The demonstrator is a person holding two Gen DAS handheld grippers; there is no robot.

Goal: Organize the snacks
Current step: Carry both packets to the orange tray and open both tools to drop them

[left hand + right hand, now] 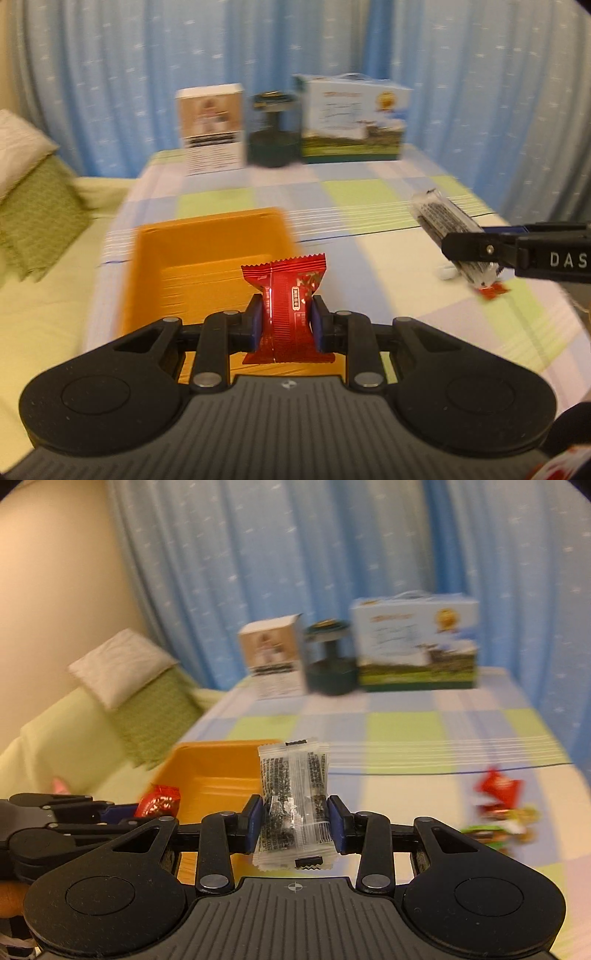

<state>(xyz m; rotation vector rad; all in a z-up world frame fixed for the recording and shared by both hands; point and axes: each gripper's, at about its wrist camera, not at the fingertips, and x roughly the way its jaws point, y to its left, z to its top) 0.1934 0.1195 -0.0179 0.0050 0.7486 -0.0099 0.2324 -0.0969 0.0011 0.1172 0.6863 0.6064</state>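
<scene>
You've got a snack in each hand here. Your left gripper (284, 325) is pinched tight across the middle of the red packet (286, 308), holding it upright right over the orange bin (147, 288), so that one looks ready to drop in. Your right gripper (295, 823) is clamped on the clear packet (293, 805) the same way, near the bin's right edge. A few more snacks (498, 808) are sitting on the checked tablecloth (406, 731) to the right, probably next up.
</scene>
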